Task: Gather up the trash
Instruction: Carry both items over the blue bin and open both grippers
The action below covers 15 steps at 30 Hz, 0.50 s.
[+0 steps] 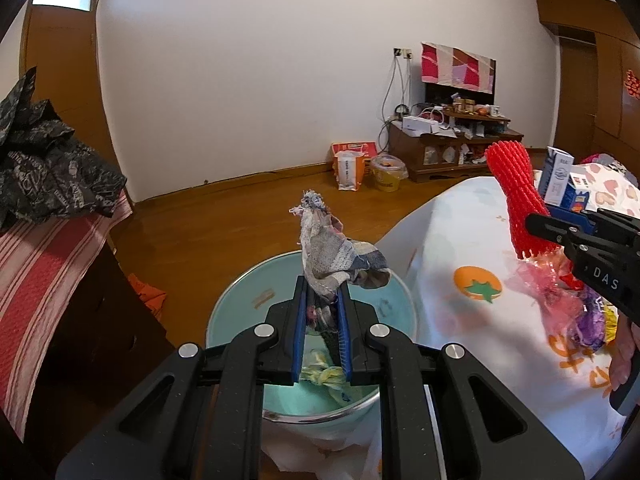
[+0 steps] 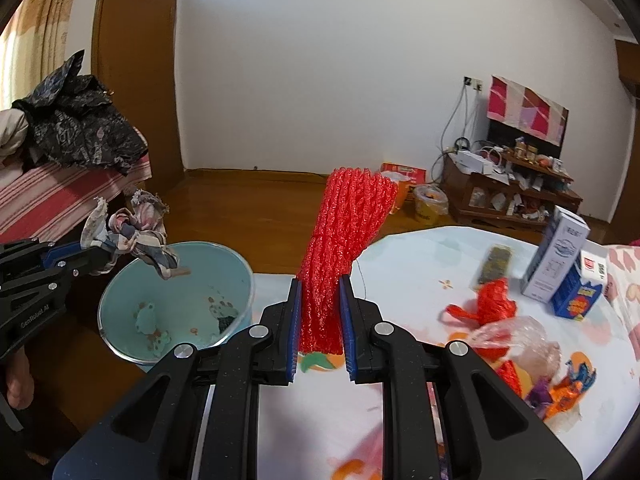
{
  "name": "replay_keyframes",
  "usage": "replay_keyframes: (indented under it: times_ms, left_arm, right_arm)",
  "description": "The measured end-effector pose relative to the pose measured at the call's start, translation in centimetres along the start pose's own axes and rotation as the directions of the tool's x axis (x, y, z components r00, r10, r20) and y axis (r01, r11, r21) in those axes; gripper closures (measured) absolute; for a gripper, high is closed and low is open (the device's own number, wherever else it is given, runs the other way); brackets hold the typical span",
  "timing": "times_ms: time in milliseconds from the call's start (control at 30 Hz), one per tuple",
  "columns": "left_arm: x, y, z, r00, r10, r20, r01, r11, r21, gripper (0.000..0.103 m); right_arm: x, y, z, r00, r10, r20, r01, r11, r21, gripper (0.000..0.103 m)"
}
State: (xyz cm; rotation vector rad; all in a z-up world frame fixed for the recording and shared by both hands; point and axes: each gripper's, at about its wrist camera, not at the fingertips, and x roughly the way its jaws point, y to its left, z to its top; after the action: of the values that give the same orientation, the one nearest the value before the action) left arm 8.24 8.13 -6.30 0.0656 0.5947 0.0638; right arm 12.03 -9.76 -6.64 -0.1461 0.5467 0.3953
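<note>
A few scraps already lie in the teal bin (image 2: 176,304); the left gripper (image 1: 323,292) clamps a rag (image 1: 332,252) over it, the right gripper (image 2: 320,292) pinches red foam netting (image 2: 344,240), and wrappers (image 2: 520,344) remain on the table (image 2: 420,264) to the right.

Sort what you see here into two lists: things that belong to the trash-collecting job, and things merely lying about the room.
Job:
- cloth rag in left gripper
- red foam net in right gripper
- blue bin
- wrappers on table

Lying about:
- dark jacket
- TV cabinet
- yellow tub
</note>
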Motion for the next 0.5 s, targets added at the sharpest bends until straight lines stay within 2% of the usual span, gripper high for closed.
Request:
replay_keyframes:
  times_ms: [500]
  left_arm:
    - [0.9, 4.2, -1.1, 0.996, 0.076, -0.044, -0.078, 0.996, -0.047, 0.089]
  right_arm:
    - [3.1, 3.9, 1.2, 0.997, 0.079, -0.020, -0.080, 0.995, -0.059, 0.084]
